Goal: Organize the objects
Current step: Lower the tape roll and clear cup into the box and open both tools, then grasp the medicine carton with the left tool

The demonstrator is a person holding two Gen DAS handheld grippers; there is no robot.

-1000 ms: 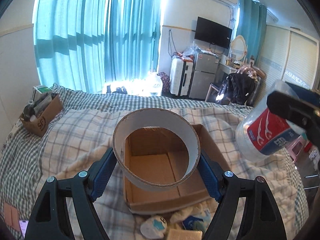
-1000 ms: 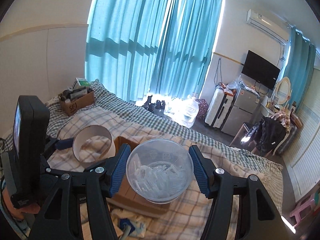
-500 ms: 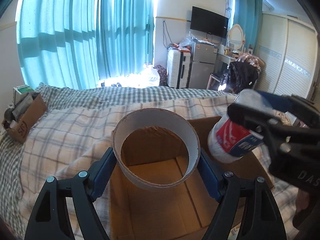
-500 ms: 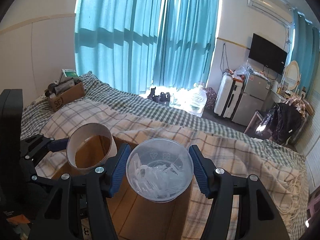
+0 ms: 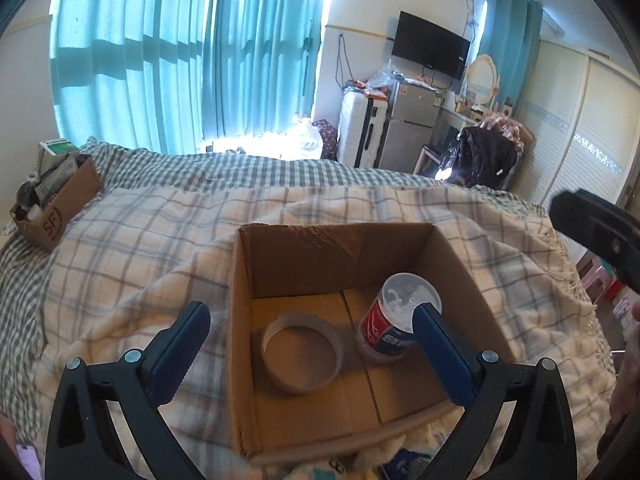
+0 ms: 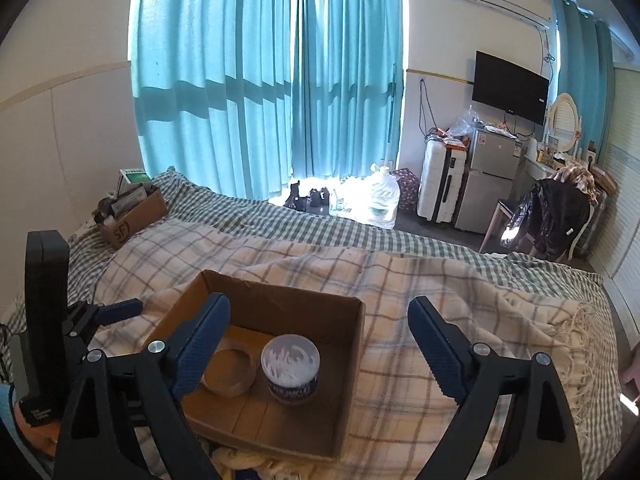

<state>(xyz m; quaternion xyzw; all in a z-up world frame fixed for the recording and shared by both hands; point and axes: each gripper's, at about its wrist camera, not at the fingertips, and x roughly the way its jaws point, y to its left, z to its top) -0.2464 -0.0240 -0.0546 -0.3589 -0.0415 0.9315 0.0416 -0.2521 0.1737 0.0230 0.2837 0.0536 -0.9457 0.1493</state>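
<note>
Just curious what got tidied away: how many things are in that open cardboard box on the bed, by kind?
Tape rolls: 1
Clear plastic jars with a red and blue label: 1
Total inside the cardboard box: 2

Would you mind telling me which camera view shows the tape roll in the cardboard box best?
The left wrist view: the tape roll lies fully visible on the box floor, beside the floss jar. In the right wrist view, a finger of the open right claw hides part of it.
</note>
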